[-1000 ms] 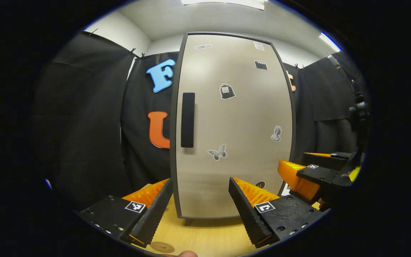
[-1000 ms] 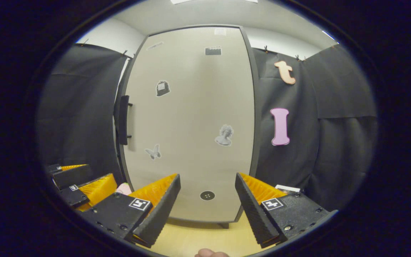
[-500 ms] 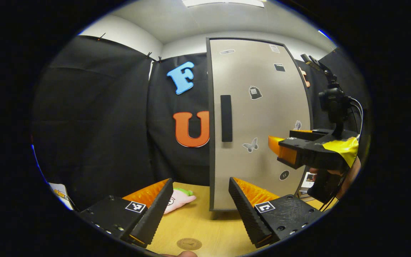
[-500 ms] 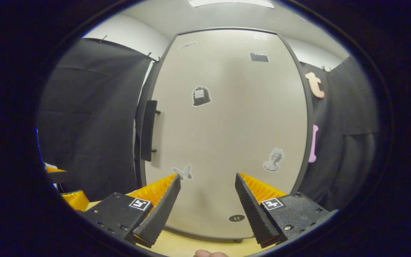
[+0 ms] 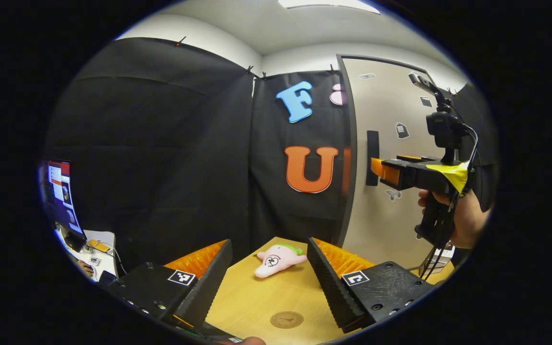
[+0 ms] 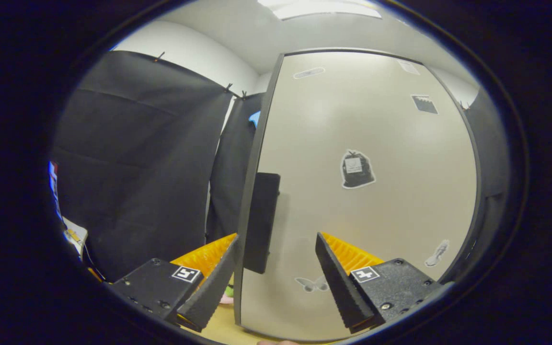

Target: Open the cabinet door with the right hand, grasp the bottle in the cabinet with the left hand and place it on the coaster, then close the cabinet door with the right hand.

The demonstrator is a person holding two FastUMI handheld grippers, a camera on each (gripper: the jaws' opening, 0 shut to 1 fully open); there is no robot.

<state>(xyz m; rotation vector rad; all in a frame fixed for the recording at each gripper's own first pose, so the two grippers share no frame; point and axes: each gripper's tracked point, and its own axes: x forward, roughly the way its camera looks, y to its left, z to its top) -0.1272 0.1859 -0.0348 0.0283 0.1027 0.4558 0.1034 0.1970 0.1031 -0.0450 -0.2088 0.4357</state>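
Two hand-held grippers are in play, and both have shifted within the last second. Starting at the left of the left gripper view, a lit screen [image 5: 58, 189] and some clutter sit at the bench's far edge, things that were out of sight a second ago, when this camera faced the cabinet door [image 5: 391, 158] squarely. The left hand-held gripper [image 5: 269, 280] has swung away to the left; its fingers stand spread with nothing between them. Beyond them lie a pink plush toy [image 5: 278, 254] on the bench [image 5: 242, 302] and the round coaster [image 5: 286, 319] at the near edge, bare. Judging by that, the left side has stepped aside to leave room for the door's swing.

Further right in that view, the right hand-held gripper [image 5: 376, 167] is held up by a hand [image 5: 463, 218] with its tips at the dark door handle [image 5: 372, 158]; half a second ago it hung lower and farther right, off the handle.

In the right gripper view the door has grown large, and the handle [image 6: 260, 223], earlier well up and left of the fingers, now sits just beside the left finger, within the spread of the right hand-held gripper [image 6: 276, 278]. The fingers are still apart, not yet pressing on it.

The door looks closed, so the bottle is hidden inside. Opening seems about to begin; closing on the handle is likely next.
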